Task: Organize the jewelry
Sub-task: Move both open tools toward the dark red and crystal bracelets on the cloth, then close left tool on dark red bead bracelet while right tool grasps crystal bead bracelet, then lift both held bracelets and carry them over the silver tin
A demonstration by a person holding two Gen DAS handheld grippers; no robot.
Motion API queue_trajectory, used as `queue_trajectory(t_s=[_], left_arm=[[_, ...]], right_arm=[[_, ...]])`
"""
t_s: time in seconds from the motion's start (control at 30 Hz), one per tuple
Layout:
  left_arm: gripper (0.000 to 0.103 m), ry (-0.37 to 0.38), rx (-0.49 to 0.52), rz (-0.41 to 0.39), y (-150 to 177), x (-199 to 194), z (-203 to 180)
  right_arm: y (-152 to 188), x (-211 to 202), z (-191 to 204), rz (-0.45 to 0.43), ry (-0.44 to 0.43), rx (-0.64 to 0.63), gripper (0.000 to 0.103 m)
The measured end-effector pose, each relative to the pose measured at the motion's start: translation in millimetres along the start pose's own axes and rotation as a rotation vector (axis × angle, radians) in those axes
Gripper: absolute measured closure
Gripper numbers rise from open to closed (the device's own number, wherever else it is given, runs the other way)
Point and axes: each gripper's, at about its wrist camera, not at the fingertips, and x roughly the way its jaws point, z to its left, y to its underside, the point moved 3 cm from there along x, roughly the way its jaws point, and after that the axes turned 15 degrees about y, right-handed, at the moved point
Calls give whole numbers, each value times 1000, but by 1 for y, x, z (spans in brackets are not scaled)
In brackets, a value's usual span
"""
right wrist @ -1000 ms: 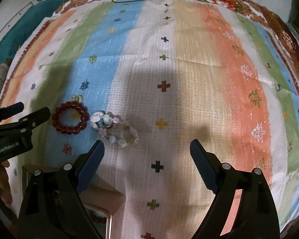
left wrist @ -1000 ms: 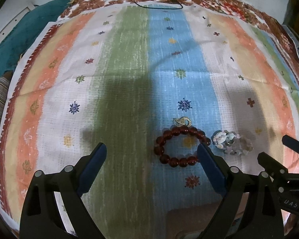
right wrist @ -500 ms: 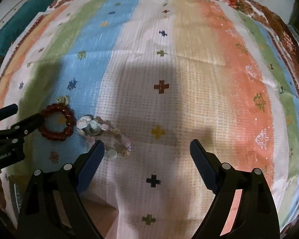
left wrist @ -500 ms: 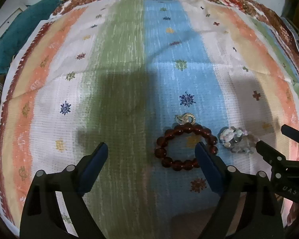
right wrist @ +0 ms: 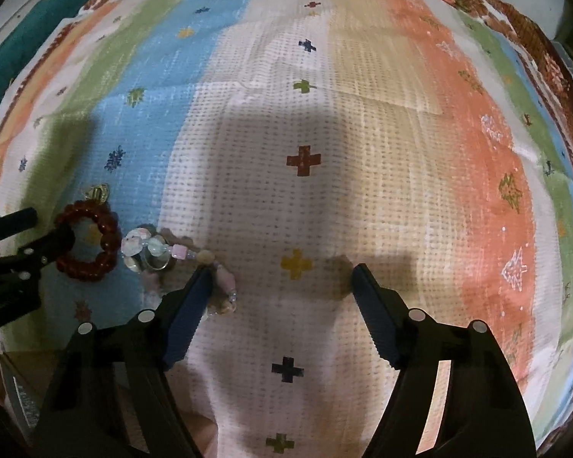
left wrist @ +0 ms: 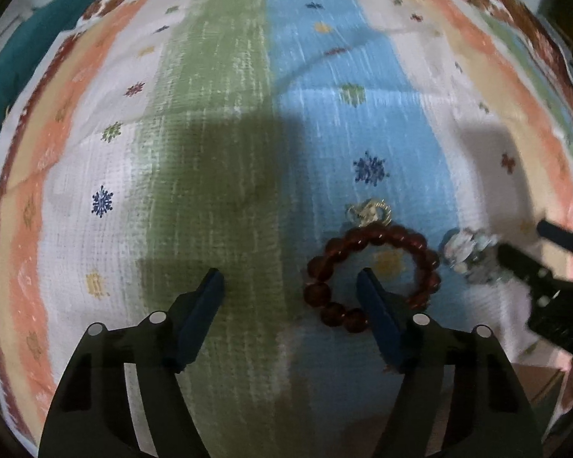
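Red bead bracelet (left wrist: 374, 273) lay lower right of the left view on striped cloth (left wrist: 225, 122), gold ring (left wrist: 368, 212) touching its top, pale bead bracelet (right wrist: 172, 257) just right. Left gripper (left wrist: 290, 280) open, right finger inside red loop. Right gripper (right wrist: 280, 276) open, left finger at pale beads.

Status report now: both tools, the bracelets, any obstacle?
Left tool open, one finger over red bead bracelet. Right tool open, a finger at pastel bead bracelet. Both bracelets flat on striped cloth. Gold earrings beside red one.
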Motion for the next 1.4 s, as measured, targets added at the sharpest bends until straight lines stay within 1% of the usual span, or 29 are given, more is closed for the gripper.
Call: queue_trajectory(t_s=[0.07, 0.13, 0.17, 0.2, 0.23, 0.27, 0.3, 0.33, 0.37, 0.4, 0.47, 0.53, 0.67, 0.8, 0.97, 1.13, 1.4], left_arm=[[38, -11, 2, -3, 0, 0, 1], [48, -12, -16, -8, 0, -1, 5], [51, -8, -28, -9, 0, -2, 7], [57, -8, -36, -9, 0, -2, 8], [63, -9, -39, -8, 0, -2, 9], [67, -8, -40, -5, 1, -2, 9], [74, -5, -42, -3, 1, -2, 8], [82, -4, -47, 1, 1, -3, 7], [86, -3, -51, 3, 1, -3, 7], [90, -10, -56, 6, 1, -4, 6], [90, -16, -58, 6, -2, -6, 3], [90, -13, -58, 4, -4, -8, 1], [90, 14, -71, -16, -7, -18, -2], [90, 67, -91, -45, -4, -35, -12], [90, 86, -62, -84, -3, -50, -20], [90, 94, -34, -105, -7, -58, -35], [90, 78, -18, -127, -6, -67, -37]], right_arm=[[-1, -2, 0, -10, 6, -6, 45], [-2, -3, -2, -15, 10, -10, 54], [-2, -3, -2, -17, 11, -12, 59], [-2, -4, -2, -23, 13, -18, 61], [-2, -4, -1, -27, 14, -23, 67], [-1, -5, 0, -33, 15, -31, 73], [-1, -6, 1, -40, 18, -41, 77], [-1, -8, 2, -47, 21, -50, 86], [-1, -10, 2, -53, 21, -56, 93], [-1, -11, 4, -54, 5, -65, 93], [0, -14, 7, -59, -10, -77, 93], [0, -19, 9, -80, -1, -93, 93], [-2, -35, 8, -115, -18, -85, 93], [-3, -52, 6, -147, -36, -74, 93], [1, -68, 7, -178, -37, -81, 93], [0, -79, 8, -200, -59, -77, 92], [4, -93, 6, -226, -70, -68, 92]])
